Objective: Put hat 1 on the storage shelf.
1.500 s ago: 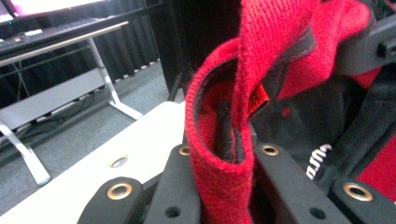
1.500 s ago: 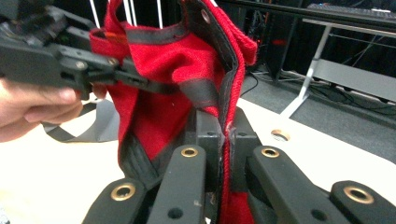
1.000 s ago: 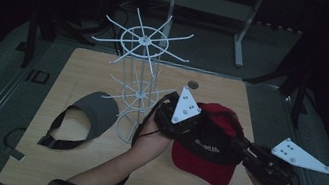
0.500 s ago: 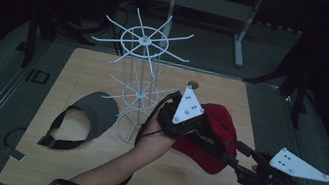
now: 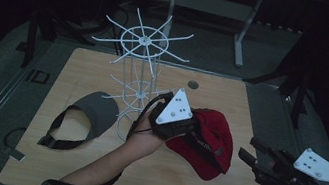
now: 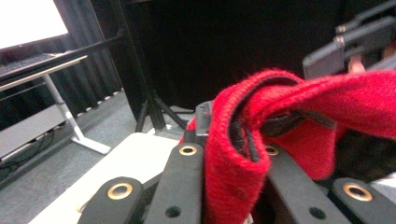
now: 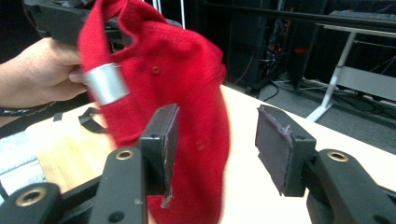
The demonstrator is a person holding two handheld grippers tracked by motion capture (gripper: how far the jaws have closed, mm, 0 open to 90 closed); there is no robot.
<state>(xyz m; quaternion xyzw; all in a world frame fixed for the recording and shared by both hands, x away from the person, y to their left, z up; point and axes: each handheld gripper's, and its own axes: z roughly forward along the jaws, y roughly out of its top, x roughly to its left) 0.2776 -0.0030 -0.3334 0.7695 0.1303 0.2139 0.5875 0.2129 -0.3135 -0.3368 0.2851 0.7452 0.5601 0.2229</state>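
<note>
A red cap (image 5: 209,143) hangs above the table, and my left gripper (image 5: 191,129) is shut on its edge. In the left gripper view the red fabric (image 6: 243,140) is pinched between the black jaws of the left gripper (image 6: 229,156). My right gripper (image 5: 250,150) is a short way right of the cap, open and off it. Its jaws have just opened and then narrowed a little. In the right gripper view the cap (image 7: 168,70) hangs just beyond the open right gripper (image 7: 215,135), with nothing pressed by the pads (image 7: 273,140).
A white wire rack (image 5: 140,68) stands on the wooden table (image 5: 232,99) just left of the left hand. A grey visor (image 5: 93,111) with black straps lies left of the rack. A table leg frame (image 5: 241,29) stands on the floor beyond.
The right gripper has let go of the cap, opened and drawn back to the right. The left gripper still holds the cap, which now hangs from it alone.
</note>
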